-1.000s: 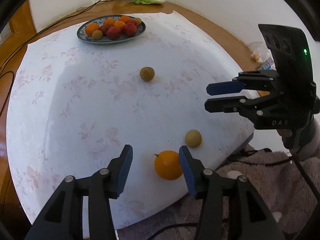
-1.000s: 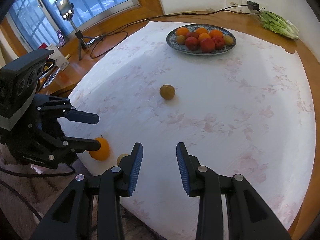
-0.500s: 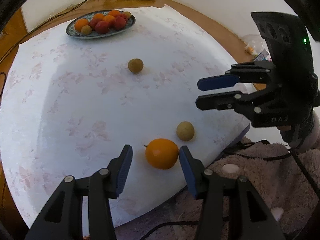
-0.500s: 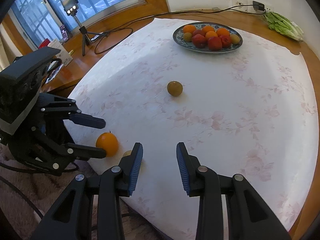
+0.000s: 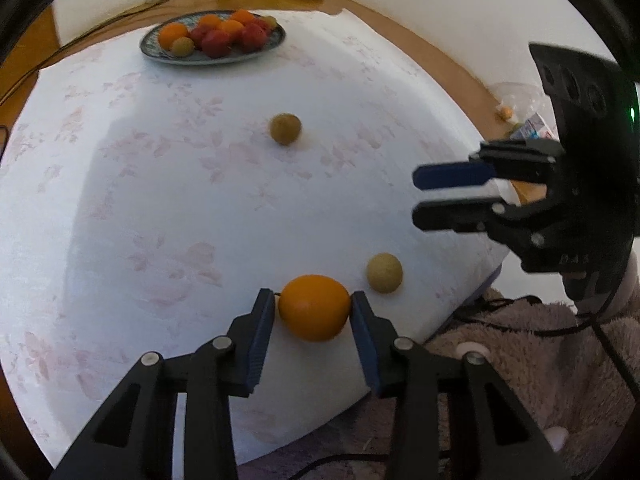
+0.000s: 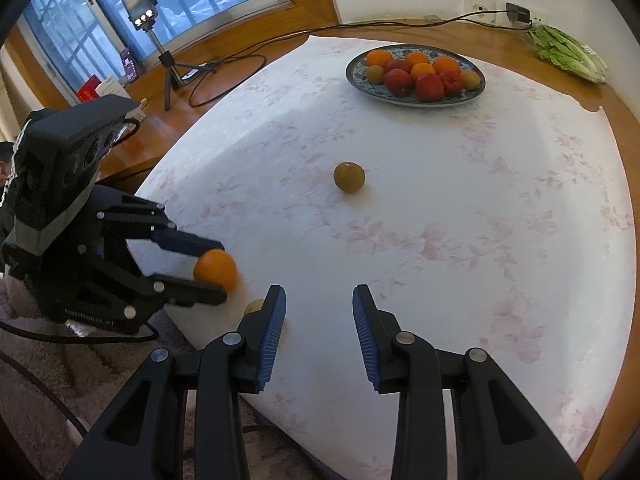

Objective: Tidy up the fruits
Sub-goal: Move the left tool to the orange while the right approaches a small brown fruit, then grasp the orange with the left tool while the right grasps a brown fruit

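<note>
Our left gripper (image 5: 313, 307) is closing on the orange (image 5: 314, 307) at six o'clock on the cloth-covered table (image 5: 160, 200). A second ago its pads stood wide of the fruit; now they sit against both its flanks, so we judge the pick nearly secured. A pale round fruit (image 5: 384, 273) lies just beside it at about two o'clock from the orange, and a browner one (image 5: 285, 129) rests mid-table. The plate (image 5: 160, 54), already loaded with oranges and red fruits, waits at eleven o'clock, likely our destination. Our right gripper (image 6: 319, 322) hovers with jaws parted and nothing between them, unchanged from a second ago.
</note>
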A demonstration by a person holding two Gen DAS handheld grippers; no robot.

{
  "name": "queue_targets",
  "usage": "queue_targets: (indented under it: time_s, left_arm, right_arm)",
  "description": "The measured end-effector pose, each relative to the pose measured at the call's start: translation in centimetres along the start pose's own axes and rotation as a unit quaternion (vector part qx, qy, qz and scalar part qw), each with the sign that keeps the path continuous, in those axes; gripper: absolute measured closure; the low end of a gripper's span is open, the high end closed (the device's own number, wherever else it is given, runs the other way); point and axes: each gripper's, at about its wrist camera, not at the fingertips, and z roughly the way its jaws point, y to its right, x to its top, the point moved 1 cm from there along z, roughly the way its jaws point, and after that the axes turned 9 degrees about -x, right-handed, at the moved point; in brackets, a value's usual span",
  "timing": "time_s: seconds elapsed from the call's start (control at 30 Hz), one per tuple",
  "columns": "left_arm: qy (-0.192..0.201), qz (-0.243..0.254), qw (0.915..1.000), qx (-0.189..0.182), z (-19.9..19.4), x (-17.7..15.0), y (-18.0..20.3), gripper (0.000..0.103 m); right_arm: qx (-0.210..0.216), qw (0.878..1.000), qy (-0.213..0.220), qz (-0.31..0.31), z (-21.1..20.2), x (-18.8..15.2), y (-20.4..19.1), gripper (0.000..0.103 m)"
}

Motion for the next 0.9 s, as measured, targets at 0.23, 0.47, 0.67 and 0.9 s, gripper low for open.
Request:
queue_targets:
  time_s: [0.23,0.47,0.67,0.9]
  left_arm:
    - [0.024,-0.024,0.9991,0.026,-1.3,0.6,-1.6,0.063]
    - [0.039,-0.043,0.9965,0.06,-1.6,1.0,-2.8,0.063]
    - [0.046,-0.049,0.9959,0.06,-2.0,0.8,-3.3,0.063]
    - [0.049,-0.05,0.996,0.056,-2.0,0.8,-3.5,0.063]
  right_arm:
    - [0.011,1.0,-0.005,-0.007,0.4,0.0,-0.6,0.067]
    - [0.028,0.999,-0.022,-0.018,1.2,-0.3,-1.9,0.067]
    - [0.04,0.997,-0.045,-0.042,2.2,-0.8,-3.6,0.067]
    - [0.039,0.996,-0.061,-0.055,3.0,-1.0,-4.6,0.069]
